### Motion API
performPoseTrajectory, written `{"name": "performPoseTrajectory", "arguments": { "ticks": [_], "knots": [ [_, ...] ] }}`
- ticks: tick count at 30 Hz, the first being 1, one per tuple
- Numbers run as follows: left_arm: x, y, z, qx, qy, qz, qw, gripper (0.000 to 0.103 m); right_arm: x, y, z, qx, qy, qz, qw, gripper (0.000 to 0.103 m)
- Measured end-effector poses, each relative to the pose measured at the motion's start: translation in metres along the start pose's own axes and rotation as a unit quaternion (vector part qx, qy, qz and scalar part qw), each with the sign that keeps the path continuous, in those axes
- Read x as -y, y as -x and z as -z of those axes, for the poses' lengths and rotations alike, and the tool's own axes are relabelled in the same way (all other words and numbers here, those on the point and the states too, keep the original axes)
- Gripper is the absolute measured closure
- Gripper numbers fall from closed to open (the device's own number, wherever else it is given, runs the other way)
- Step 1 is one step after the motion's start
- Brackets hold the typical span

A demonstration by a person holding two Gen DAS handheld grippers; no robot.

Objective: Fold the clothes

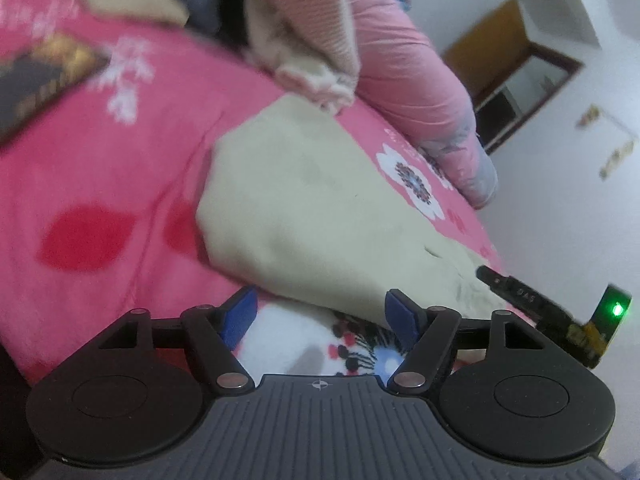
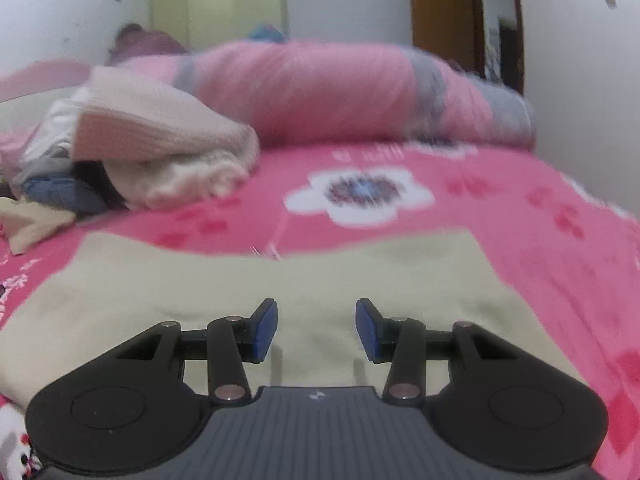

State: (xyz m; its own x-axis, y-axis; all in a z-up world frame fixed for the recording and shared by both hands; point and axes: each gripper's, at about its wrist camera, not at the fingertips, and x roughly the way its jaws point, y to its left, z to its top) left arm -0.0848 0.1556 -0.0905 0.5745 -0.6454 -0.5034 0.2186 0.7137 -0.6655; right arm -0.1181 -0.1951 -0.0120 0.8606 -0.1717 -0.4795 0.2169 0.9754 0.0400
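Right wrist view: pink floral bedspread point(image 2: 500, 208) under cream garment point(image 2: 312, 280), white walls point(image 2: 360, 0).

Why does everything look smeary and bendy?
Left wrist view: the pink bedspread and book are smeared by motion blur, and the wall curves from the fisheye. Right wrist view: the pink quilt is blurry too.
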Motion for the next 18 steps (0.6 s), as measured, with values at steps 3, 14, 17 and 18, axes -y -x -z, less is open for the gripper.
{"name": "performPoseTrajectory", "arguments": {
  "ticks": [3,14,17,18],
  "knots": [
    [-0.01,-0.008,-0.004,0.003,0.037,0.017,0.9991,0.031,-0.016,-0.025,0.02,-0.029,0.027,-0.013,0.999,0.054],
    [-0.011,-0.023,-0.001,0.035,0.082,0.008,0.996,0.028,-0.03,-0.032,0.044,-0.011,0.07,0.015,0.997,0.051],
    [-0.012,-0.021,0.001,0.051,0.096,0.007,0.9941,0.03,-0.03,-0.031,0.045,-0.01,0.069,0.016,0.997,0.051],
    [-0.015,-0.02,0.002,0.057,0.105,0.009,0.9928,0.031,-0.03,-0.031,0.045,-0.01,0.068,0.015,0.998,0.051]
  ]
}}
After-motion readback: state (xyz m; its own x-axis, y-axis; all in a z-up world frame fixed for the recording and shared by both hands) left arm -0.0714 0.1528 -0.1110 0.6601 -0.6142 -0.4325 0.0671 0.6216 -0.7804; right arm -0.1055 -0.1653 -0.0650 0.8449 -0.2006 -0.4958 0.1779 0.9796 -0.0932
